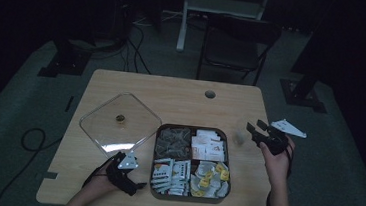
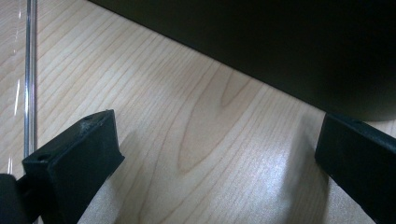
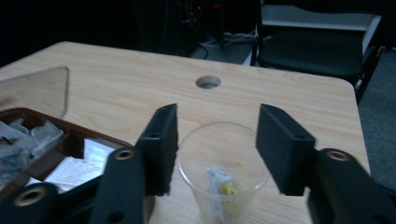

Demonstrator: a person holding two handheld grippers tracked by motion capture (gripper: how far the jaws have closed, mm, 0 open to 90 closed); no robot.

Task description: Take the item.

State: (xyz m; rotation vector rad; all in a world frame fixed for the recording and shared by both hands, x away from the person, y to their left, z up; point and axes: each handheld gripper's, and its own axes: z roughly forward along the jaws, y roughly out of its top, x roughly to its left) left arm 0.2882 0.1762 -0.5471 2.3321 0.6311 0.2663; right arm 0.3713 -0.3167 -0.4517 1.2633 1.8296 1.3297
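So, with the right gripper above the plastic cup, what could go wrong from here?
1. The right gripper stands open around the clear cup, close to the rim. A small sideways move could tip this light cup and spill the packet inside.
2. The cup sits beside the compartment tray, so it could fall against it.
3. The left gripper rests open near the clear lid and might push it.

clear cup with a yellow-marked sachet, dark brown tray, pale wood-grain table.
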